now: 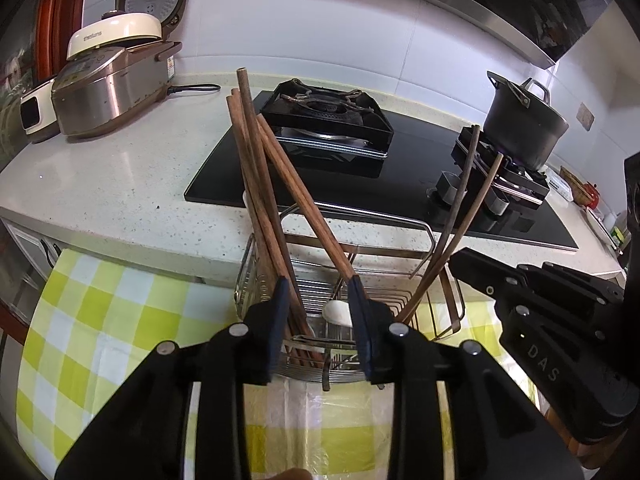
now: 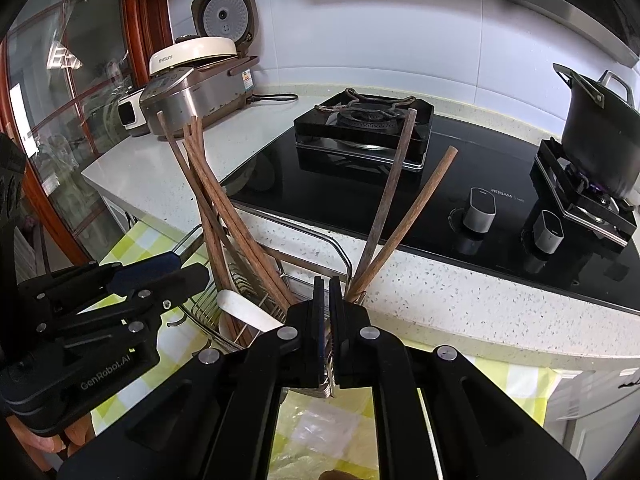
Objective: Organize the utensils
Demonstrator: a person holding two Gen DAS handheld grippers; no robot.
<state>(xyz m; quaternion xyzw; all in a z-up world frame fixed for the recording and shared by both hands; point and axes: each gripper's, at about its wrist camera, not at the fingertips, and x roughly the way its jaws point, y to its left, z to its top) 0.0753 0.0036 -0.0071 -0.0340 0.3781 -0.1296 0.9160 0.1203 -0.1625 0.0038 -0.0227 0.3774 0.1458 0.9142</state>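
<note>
Beyond both tongs runs the speckled desk [image 1: 120, 200] with its black stove [image 1: 400, 168]. Just ahead of them stands the wire utensil rack [image 1: 352, 240]. The left tongs [image 1: 320, 312] gape wide, holding nothing, brown chopsticks [image 1: 256, 168] leaning between their fingers. The right tongs [image 2: 329, 320] are nearly closed on the rack's wire rim, beside two chopsticks [image 2: 400, 216].

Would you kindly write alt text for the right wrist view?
The right gripper, nearly shut, pinches the rim of a wire utensil rack holding wooden chopsticks and a white spoon. Behind are the left gripper, a stove and a black pot.
</note>
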